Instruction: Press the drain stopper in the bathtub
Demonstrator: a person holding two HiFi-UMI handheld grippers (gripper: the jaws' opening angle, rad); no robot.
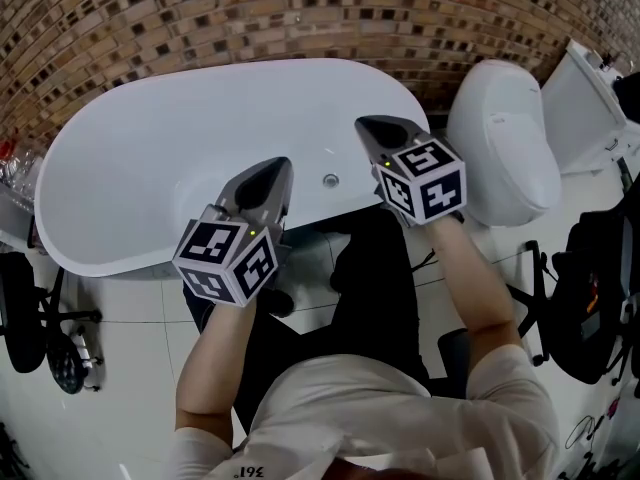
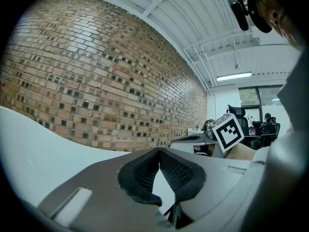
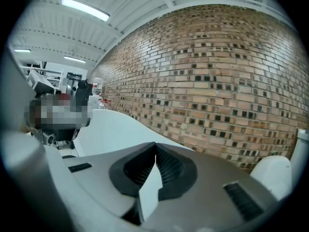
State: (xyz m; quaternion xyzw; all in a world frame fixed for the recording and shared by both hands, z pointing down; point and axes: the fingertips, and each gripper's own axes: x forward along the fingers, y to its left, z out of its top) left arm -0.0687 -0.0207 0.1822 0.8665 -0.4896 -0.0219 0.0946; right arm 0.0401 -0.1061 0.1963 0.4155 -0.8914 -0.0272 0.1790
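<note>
In the head view a white oval bathtub (image 1: 150, 168) lies against the brick wall. A small round chrome drain stopper (image 1: 331, 180) sits on its near inner side. My left gripper (image 1: 278, 165) hangs over the tub's near rim, left of the stopper, shut and holding nothing. My right gripper (image 1: 372, 126) is above the tub's right end, right of the stopper, also shut and holding nothing. In the left gripper view the jaws (image 2: 158, 152) meet against the tub's white wall (image 2: 29, 144). In the right gripper view the jaws (image 3: 155, 145) meet above the tub rim (image 3: 111, 124). The stopper shows in neither gripper view.
A white toilet (image 1: 500, 138) with its cistern (image 1: 585, 98) stands right of the tub. A black bag (image 1: 600, 298) lies at the far right. A chair base (image 1: 40, 318) is on the left floor. The brick wall (image 1: 300, 8) runs behind the tub.
</note>
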